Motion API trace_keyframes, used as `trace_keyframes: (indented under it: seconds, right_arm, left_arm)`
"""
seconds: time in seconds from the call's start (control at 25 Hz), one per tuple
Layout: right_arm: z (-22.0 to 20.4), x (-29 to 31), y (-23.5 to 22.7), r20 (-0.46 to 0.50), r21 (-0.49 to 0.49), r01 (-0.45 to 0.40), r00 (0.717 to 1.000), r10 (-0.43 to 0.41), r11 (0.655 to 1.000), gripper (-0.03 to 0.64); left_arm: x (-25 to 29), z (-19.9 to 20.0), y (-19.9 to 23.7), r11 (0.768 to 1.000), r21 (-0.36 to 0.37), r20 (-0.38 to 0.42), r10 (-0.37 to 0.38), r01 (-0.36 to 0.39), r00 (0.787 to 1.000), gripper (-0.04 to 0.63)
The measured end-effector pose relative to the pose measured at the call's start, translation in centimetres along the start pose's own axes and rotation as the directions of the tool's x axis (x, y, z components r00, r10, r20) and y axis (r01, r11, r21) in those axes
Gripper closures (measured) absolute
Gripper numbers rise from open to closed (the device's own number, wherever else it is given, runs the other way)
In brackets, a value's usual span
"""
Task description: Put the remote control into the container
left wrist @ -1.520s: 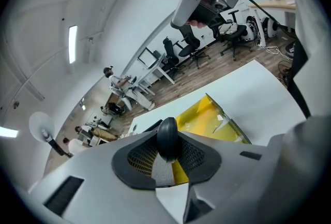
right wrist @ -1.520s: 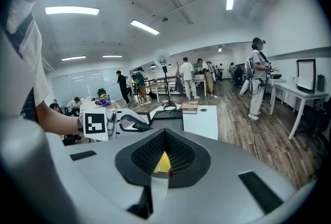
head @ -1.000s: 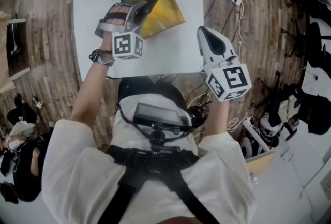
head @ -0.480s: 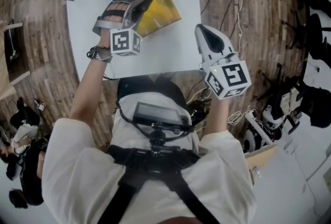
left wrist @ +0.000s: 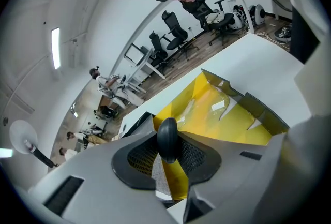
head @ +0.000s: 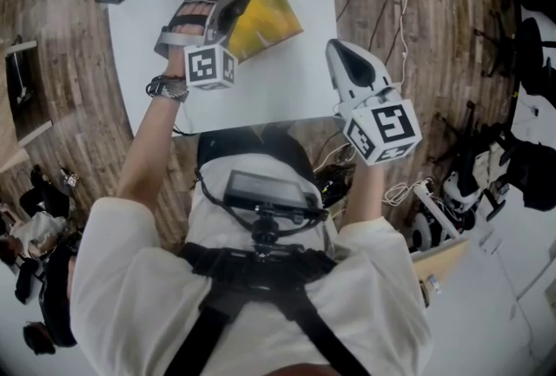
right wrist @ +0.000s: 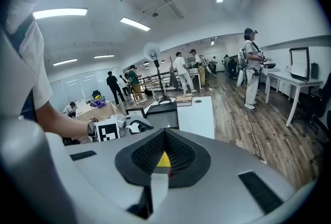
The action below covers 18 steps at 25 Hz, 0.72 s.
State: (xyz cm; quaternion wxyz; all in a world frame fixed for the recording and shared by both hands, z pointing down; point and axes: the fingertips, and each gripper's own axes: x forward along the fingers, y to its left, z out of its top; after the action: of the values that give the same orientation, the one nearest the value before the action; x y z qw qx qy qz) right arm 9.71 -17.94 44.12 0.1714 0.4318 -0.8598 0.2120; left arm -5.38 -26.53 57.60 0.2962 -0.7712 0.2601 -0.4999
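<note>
Left tongs [head: 228,14] are clamped on the smooth, black, round-ended remote control [left wrist: 167,139], right over the glossy yellow open-flapped container [left wrist: 235,122] on the white counter [head: 287,79]. Right tongs [right wrist: 164,151] are closed together, empty.

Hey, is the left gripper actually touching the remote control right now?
Touching. The left gripper view shows the left gripper closed on the black remote control, its rounded end pinched between both pads, no gap.
</note>
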Motion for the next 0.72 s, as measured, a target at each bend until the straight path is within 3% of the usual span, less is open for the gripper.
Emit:
trace_keyframes:
  seconds: [0.72]
  right_arm:
    - [-0.6, 0.0, 0.1, -0.006, 0.015, 0.004, 1.0, -0.004, 1.0, 0.614]
  left_arm:
    - [0.7, 0.2, -1.5, 0.996, 0.044, -0.027, -0.074, 0.075, 0.997, 0.487]
